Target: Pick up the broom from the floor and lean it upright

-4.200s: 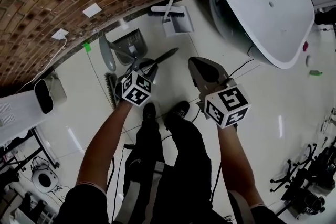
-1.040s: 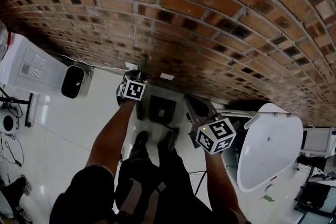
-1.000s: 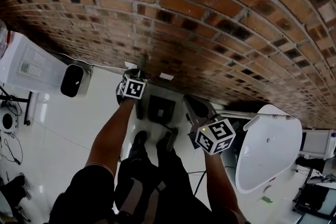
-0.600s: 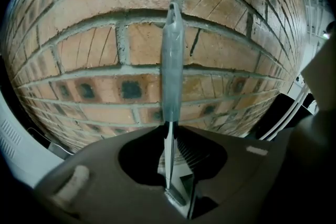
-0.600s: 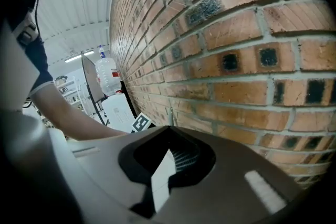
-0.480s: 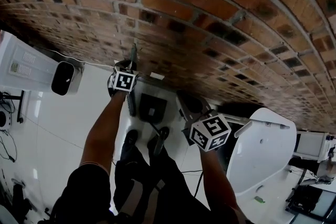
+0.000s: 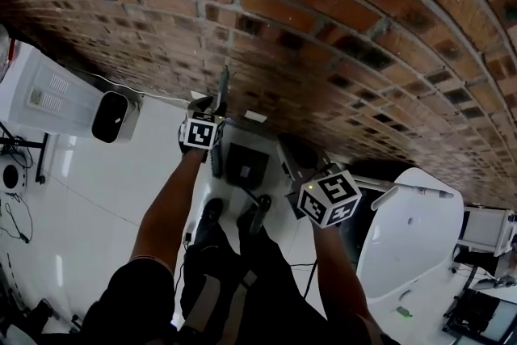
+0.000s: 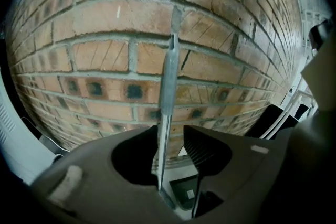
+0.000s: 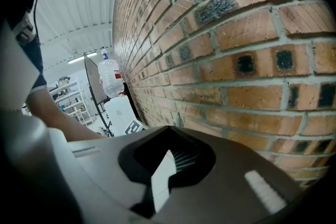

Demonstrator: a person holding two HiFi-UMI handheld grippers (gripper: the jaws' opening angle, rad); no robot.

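- Person's legs and black shoes (image 7: 212, 212) at bottom centre of the head view, standing on the glossy white floor (image 7: 105, 198); both forearms reach forward toward the wall.
- Right gripper (image 7: 294, 149) is the nearer one, marker cube up, beside the right leg and well apart from the broom. In the right gripper view its jaws (image 9: 169, 139) look a little apart with only a pale strip showing through the gap and nothing between them; the view is dim, so it's not certain.
- Left gripper (image 7: 212, 104) is further forward, close to the wall. Its jaws are opening: in the left gripper view (image 8: 170, 131) the broom handle (image 8: 169, 86) stands between them, right at the left-hand jaw with a clear gap to the ribbed pad of the other. No clamp.
- Broom handle (image 7: 223, 83) is upright, grey and thin, and rises past the left gripper with its top end against the bricks. Its lower part runs down behind the marker cube.
- Dark dustpan (image 7: 246, 166) with a small pale square on it lies on the floor at the wall foot, just right of the handle.
- Red brick wall (image 7: 323, 20) fills the top of the head view and the background of both gripper views.
- White boxy appliance (image 7: 56, 93) is far left by the wall; white tub (image 7: 412, 230) is far right.
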